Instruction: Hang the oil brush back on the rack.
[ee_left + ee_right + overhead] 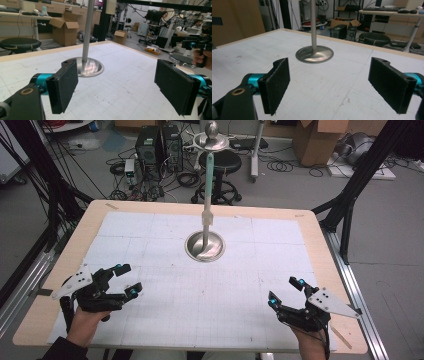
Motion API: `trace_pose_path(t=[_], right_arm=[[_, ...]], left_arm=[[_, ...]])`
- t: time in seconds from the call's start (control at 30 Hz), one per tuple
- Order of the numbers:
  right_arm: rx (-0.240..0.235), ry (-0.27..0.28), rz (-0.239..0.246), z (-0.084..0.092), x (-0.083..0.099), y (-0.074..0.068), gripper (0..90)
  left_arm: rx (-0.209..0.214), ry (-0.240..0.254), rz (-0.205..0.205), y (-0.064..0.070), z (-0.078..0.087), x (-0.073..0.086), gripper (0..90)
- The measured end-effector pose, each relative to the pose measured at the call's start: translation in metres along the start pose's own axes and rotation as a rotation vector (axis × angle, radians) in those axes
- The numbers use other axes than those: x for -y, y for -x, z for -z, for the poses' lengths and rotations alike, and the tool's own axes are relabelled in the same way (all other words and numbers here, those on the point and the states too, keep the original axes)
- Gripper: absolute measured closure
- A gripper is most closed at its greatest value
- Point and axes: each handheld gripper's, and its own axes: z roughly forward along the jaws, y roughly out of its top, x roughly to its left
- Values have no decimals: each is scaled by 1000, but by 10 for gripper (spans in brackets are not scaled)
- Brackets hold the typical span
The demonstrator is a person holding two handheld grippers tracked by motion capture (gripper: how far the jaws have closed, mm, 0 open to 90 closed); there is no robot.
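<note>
Holding my left gripper [127,279] at the table's [75,245] near left and my right gripper [286,291] at its near right, I keep both jaws wide with nothing between them. The metal stand [205,245] rises mid-table, far from both, topped by what may be a ball.

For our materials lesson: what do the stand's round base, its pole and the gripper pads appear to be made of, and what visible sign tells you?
Round base: probably polished steel, a shiny silver dome with bright reflections.
Pole: likely brushed metal, a grey satin sheen; a pale green length shows in the high view, perhaps painted or plastic.
Left gripper pads: matte black with a grainy texture, possibly rubber or foam.
</note>
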Motion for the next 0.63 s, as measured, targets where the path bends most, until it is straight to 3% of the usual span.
trace_pose_path(t=[0.63], right_arm=[[-14, -19, 0, -6, 2, 0, 164]], left_arm=[[-4, 9, 9, -1, 0, 0, 195]])
